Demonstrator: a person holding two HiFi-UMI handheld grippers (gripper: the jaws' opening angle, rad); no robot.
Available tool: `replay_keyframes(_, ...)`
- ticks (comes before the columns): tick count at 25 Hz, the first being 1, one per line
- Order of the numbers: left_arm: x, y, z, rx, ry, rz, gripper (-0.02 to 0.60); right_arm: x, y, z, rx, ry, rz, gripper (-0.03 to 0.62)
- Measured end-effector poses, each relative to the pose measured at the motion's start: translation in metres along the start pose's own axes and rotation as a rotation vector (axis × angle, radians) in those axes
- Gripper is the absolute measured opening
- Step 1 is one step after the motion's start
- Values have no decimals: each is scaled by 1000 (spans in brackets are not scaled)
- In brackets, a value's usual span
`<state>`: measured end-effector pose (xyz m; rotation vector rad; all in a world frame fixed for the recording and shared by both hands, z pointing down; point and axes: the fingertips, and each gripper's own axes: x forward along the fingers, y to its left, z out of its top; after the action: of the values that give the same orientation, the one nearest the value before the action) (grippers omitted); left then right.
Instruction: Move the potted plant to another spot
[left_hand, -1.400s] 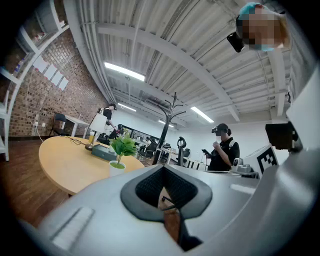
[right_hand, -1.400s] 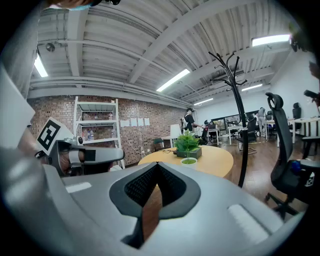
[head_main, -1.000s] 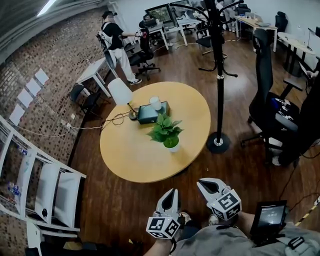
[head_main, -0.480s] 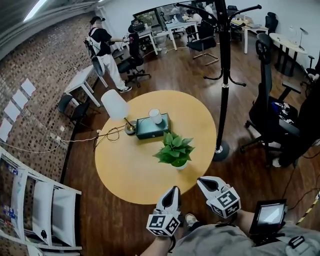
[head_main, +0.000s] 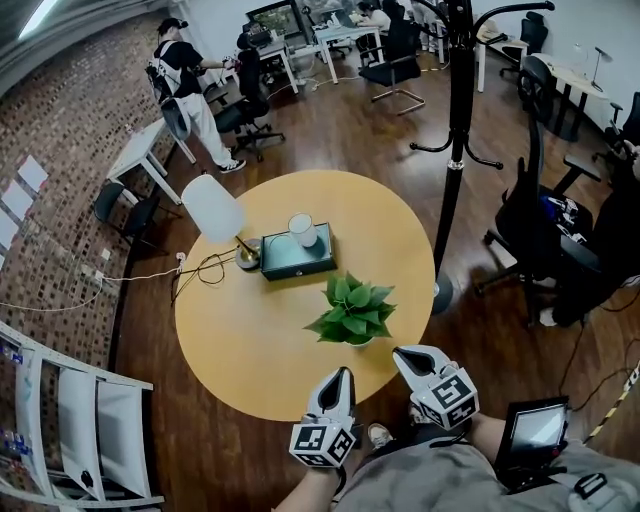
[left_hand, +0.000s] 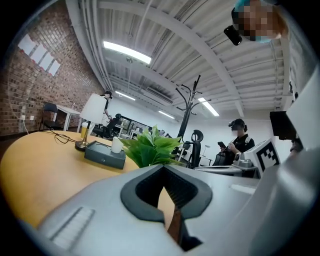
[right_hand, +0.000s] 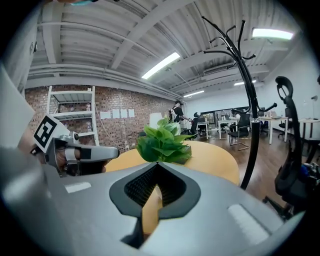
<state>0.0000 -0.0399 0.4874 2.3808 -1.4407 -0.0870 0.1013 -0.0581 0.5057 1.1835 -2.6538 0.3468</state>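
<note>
The potted plant has broad green leaves and a small white pot, and it stands near the front edge of the round wooden table. My left gripper is shut and empty at the table's near rim, just left of the plant. My right gripper is shut and empty too, just right of the plant and short of it. In the left gripper view the plant rises right past the closed jaw tips. It also fills the middle of the right gripper view as the plant.
A dark box with a white cup on it and a white-shaded lamp stand on the table's far half, with a cable beside them. A black coat stand rises at the right. Office chairs stand further right, a person far back.
The table and plant have come closer in the head view. Both grippers have gone from over the floor up to the table's near edge, still shut.
</note>
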Motion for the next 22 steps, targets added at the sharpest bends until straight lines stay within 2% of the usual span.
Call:
replay_keyframes(6,26,23,-22,5,31,74,0,27,-26,-17,4,46,34,7)
replay_keyframes(10,40,44,-49,2,68,124,1,46,-43,-34,3,76,47,7)
replay_keyframes(22,84,101,-123,22,145,180,3,109,-72,-108,-15,135,119,15)
